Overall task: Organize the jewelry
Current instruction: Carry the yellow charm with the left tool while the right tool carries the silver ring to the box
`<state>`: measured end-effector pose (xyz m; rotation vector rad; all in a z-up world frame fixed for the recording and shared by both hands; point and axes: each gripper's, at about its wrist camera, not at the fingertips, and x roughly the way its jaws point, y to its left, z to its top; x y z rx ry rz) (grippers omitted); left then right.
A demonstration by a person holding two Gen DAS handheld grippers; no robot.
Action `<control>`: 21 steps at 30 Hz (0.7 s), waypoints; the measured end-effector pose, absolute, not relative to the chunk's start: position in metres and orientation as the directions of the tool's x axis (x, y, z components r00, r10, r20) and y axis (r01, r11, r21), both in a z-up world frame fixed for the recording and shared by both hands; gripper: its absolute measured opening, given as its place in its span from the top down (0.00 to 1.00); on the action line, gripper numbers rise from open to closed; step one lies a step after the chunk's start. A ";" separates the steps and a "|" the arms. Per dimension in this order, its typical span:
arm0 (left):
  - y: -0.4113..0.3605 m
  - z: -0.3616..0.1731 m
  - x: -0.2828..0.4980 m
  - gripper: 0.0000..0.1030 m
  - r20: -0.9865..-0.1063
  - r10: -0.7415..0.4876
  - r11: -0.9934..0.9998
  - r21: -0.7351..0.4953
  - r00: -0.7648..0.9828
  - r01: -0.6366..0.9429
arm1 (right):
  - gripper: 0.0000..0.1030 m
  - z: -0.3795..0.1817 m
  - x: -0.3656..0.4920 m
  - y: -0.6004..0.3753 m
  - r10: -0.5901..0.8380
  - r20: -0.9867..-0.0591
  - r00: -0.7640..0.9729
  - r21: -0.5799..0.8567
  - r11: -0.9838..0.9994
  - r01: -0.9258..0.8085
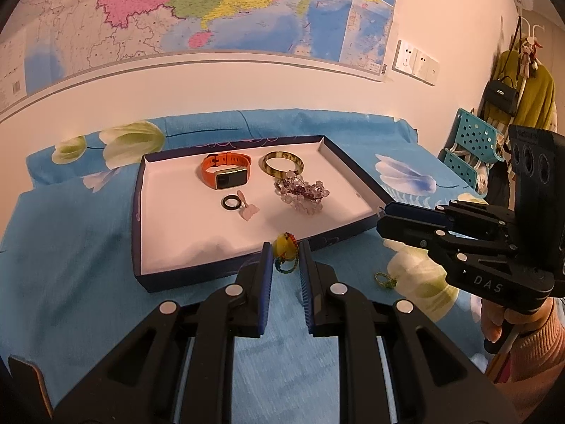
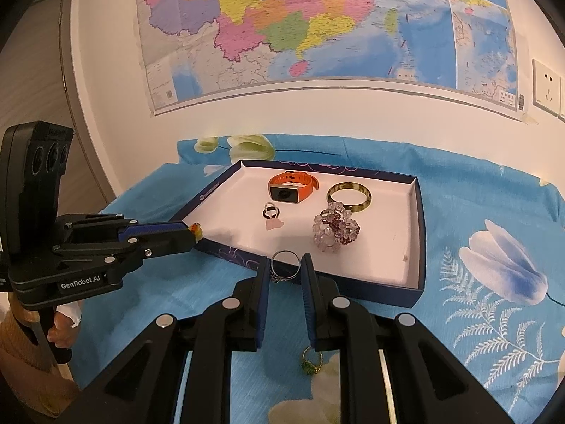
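A shallow dark-blue tray (image 1: 141, 190) with a white floor sits on the blue floral cloth. It holds an orange watch (image 1: 226, 169), a gold bangle (image 1: 282, 164), a black ring (image 1: 231, 202), a pink charm (image 1: 249, 212) and a purple bead bracelet (image 1: 302, 190). My left gripper (image 1: 286, 252) is shut on a yellow pendant with a coloured bead string (image 1: 285, 249), held at the tray's near edge. My right gripper (image 2: 284, 268) is shut on a silver ring (image 2: 285, 265) just before the tray (image 2: 420, 212). A green ring (image 2: 311, 360) lies on the cloth beneath it.
A large map (image 1: 176, 10) covers the wall behind the bed. Wall sockets (image 1: 416, 62), a teal basket (image 1: 473, 141) and hanging clothes with a black bag (image 1: 501, 95) stand at the right. A door (image 2: 35, 88) is at the left.
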<state>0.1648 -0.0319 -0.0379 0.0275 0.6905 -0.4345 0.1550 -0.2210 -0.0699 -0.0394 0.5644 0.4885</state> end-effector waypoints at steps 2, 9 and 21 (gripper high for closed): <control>-0.033 -0.038 0.166 0.85 -0.623 -0.378 0.910 -0.115 0.685 0.397 | 0.84 -0.070 0.156 -0.221 0.432 -0.520 0.737 0.095 0.887 -0.453; -0.035 -0.038 0.170 0.85 -0.621 -0.375 0.912 -0.112 0.688 0.395 | 0.84 -0.070 0.163 -0.221 0.429 -0.522 0.738 0.093 0.888 -0.450; -0.037 -0.037 0.189 0.85 -0.623 -0.357 0.919 -0.102 0.696 0.380 | 0.84 -0.070 0.178 -0.221 0.419 -0.528 0.739 0.090 0.893 -0.442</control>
